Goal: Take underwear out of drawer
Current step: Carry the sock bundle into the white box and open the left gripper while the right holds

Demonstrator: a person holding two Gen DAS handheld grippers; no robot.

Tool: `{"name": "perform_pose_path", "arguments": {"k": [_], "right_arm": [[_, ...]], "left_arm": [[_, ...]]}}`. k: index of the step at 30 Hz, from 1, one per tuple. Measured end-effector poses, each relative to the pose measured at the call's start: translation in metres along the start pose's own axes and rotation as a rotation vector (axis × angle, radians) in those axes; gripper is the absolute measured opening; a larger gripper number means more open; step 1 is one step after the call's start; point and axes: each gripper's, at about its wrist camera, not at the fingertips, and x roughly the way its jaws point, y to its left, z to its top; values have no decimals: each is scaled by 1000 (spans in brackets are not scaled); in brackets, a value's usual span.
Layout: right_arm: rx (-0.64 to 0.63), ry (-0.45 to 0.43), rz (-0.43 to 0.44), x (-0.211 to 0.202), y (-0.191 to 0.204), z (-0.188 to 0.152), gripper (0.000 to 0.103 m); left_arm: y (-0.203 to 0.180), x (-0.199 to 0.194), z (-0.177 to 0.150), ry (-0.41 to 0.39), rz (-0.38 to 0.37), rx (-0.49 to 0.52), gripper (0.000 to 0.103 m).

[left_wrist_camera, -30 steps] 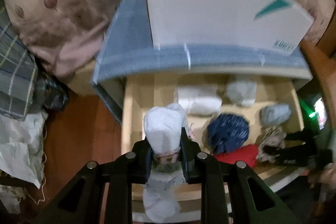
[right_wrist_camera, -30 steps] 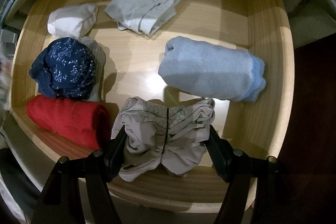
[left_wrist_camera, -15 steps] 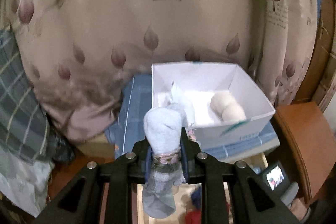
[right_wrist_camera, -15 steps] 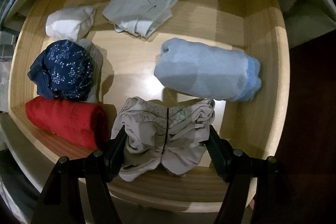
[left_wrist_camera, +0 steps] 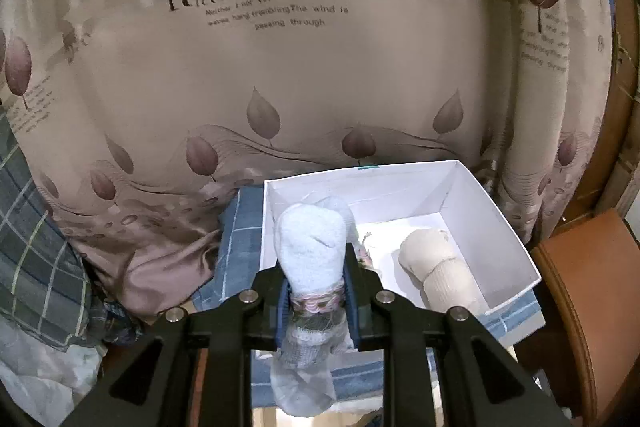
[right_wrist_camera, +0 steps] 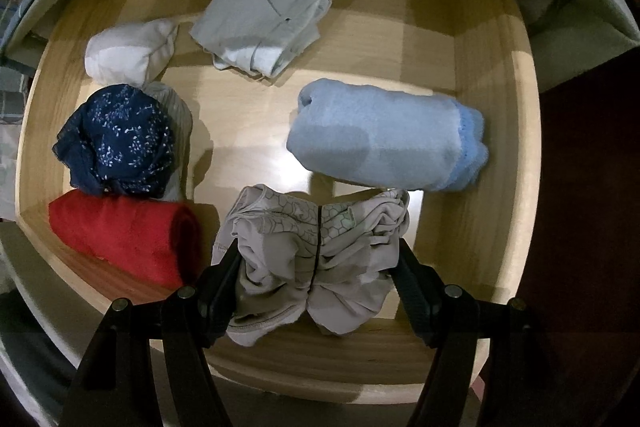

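In the left wrist view my left gripper (left_wrist_camera: 316, 267) is shut on a rolled pale blue underwear (left_wrist_camera: 310, 239) with a pink lace band. It hangs in the air just in front of an open white box (left_wrist_camera: 480, 227) that holds a beige roll (left_wrist_camera: 436, 263). My right gripper (right_wrist_camera: 316, 255) points straight down into the wooden drawer (right_wrist_camera: 492, 147). Its fingers squeeze a crumpled beige underwear (right_wrist_camera: 280, 251) near the drawer's front wall.
In the drawer lie a light blue roll (right_wrist_camera: 380, 143), a red roll (right_wrist_camera: 120, 231), a navy dotted bundle (right_wrist_camera: 116, 139), a white roll (right_wrist_camera: 128, 51) and a pale folded piece (right_wrist_camera: 264, 27). A leaf-print curtain (left_wrist_camera: 280, 87) hangs behind the box, with plaid cloth (left_wrist_camera: 36, 247) to the left.
My left gripper has risen with the pale blue roll from over the drawer up to the white box, whose inside now shows. The right gripper has stayed on the beige underwear.
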Motion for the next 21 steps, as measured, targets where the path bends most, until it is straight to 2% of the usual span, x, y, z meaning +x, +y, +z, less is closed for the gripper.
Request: {"name": "perform_pose_path", "arguments": {"k": [6,14,18,21], "right_arm": [[-1,-21,-13,-6,0,-1,67],[12,-16,18,-7,-9,-4,67],[11,-11,26,-7,-15,-1,67],[12,-13,28,-8,-17,0,67]], "left_arm": [[-6,43,-3,89,-17,-17,22],[1,77,-9,175,-17,-55,24],[1,84,-14,196,-10,-46,26],[0,87,-15,213,-22,-44,34]]}}
